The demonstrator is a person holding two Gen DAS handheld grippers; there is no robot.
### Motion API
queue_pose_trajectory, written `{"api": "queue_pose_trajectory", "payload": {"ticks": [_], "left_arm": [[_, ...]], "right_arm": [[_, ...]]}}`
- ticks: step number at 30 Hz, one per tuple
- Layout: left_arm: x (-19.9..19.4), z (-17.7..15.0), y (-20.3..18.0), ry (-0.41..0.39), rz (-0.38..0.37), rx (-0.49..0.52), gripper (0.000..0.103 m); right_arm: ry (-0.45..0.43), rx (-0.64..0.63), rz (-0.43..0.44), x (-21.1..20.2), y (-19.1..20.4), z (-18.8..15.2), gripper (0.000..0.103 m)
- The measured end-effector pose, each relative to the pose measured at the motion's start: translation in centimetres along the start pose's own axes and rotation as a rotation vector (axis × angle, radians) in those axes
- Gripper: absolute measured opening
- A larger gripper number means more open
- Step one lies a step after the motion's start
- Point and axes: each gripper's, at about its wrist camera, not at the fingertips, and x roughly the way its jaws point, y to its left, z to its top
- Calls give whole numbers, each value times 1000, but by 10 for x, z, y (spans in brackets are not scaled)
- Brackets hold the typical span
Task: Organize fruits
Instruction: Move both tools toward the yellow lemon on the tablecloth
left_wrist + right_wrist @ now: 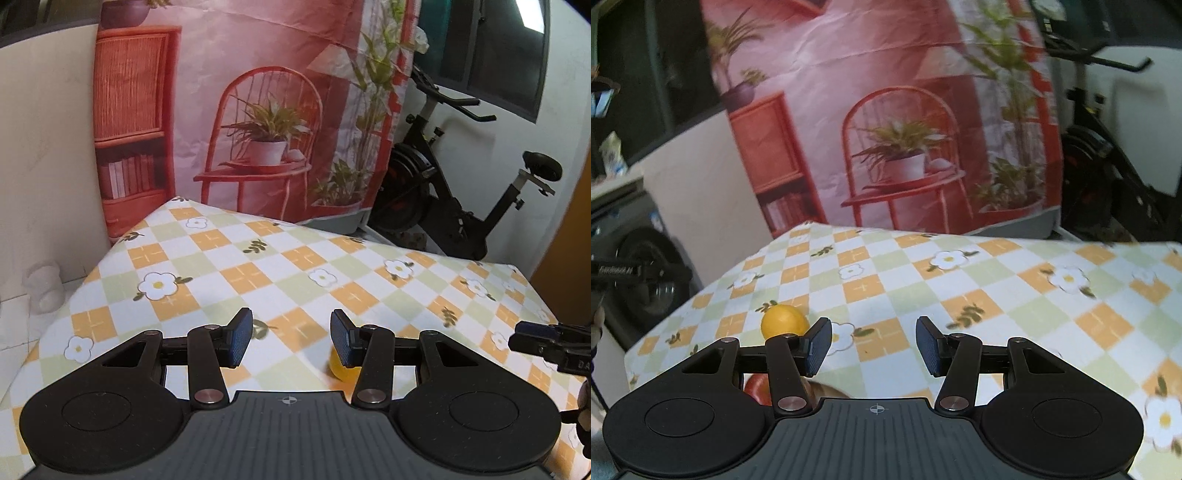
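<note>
Both claws empty, jaws parted, nothing between the pads: left gripper (291,338), right gripper (873,345). Yellow fruit (785,320) sits on the checked tablecloth (997,295), lower left of the right-wrist frame, just behind the left finger. A red fruit (757,389) peeks out below it. Reads as the approach step, no pick made yet. Next move: lower and centre the jaws around one fruit, then close

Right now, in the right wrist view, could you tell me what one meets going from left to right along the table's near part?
Red fruit → yellow lemon → right gripper, its jaws open over bare checked tablecloth.
</note>
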Motion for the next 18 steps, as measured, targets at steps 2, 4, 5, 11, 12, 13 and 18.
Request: {"api": "queue_pose_trajectory", "payload": {"ticks": [2, 4, 5, 11, 12, 13, 18], "left_arm": [[7, 2, 4, 8, 1, -4, 49], [14, 3, 7, 18, 4, -4, 49], [17, 3, 8, 23, 1, -6, 49], [31, 1, 15, 48, -19, -22, 49], [34, 1, 17, 56, -20, -23, 49], [36, 0, 18, 62, -21, -24, 49], [45, 0, 23, 77, -28, -20, 49]], "right_arm": [[24, -24, 12, 9, 9, 7, 47], [51, -46, 23, 20, 17, 12, 47], [64, -53, 28, 26, 21, 14, 47], [124, -79, 50, 54, 36, 20, 47], [135, -84, 53, 59, 38, 21, 47], [145, -89, 57, 63, 40, 22, 47], [189, -131, 73, 81, 49, 27, 49]]}}
